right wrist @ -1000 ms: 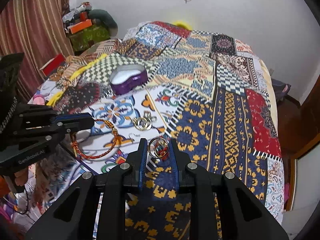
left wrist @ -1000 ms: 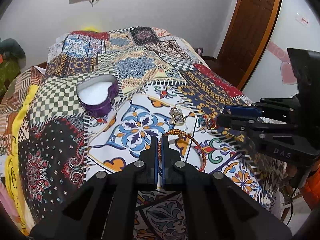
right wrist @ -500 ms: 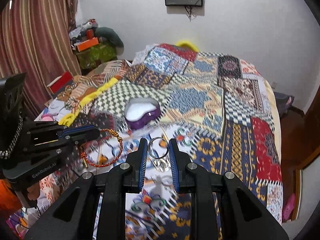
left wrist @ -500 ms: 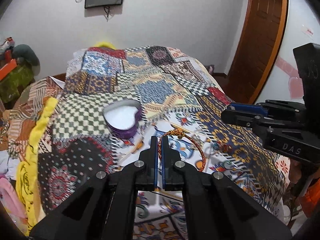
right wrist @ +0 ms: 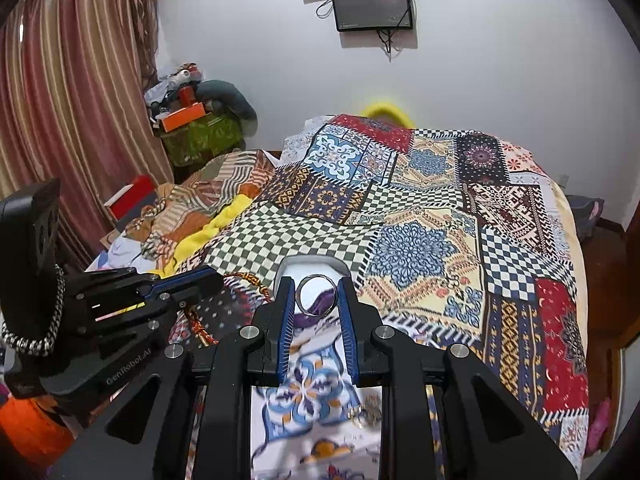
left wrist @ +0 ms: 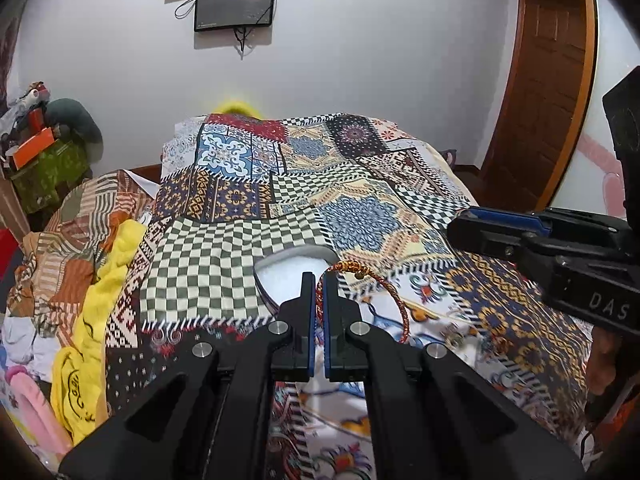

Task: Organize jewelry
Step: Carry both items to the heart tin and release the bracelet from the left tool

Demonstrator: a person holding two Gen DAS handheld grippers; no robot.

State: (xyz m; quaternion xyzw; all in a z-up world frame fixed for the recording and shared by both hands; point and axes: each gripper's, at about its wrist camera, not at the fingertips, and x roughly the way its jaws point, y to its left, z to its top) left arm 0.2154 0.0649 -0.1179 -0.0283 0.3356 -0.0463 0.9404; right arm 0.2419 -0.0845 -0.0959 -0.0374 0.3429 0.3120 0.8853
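Note:
My left gripper point(left wrist: 319, 280) is shut on a red and gold braided bangle point(left wrist: 394, 300), held above the patchwork bedspread. My right gripper point(right wrist: 316, 286) is shut on a silver ring point(right wrist: 316, 295). A purple heart-shaped box point(left wrist: 288, 268) with a white inside lies open on the bed just beyond both grippers; in the right wrist view its rim point(right wrist: 312, 262) shows behind the ring. The left gripper point(right wrist: 192, 280) with the bangle point(right wrist: 250, 280) appears at left in the right wrist view. The right gripper point(left wrist: 472, 226) appears at right in the left wrist view.
More small silver jewelry point(right wrist: 366, 414) lies on the bedspread below my right gripper. Crumpled clothes and a yellow cloth point(left wrist: 96, 280) pile up at the bed's left edge. A wooden door point(left wrist: 548, 80) stands at right, a curtain point(right wrist: 60, 100) at left.
Both grippers have risen and moved forward toward the heart-shaped box, each carrying its piece. The box now sits right behind the fingertips.

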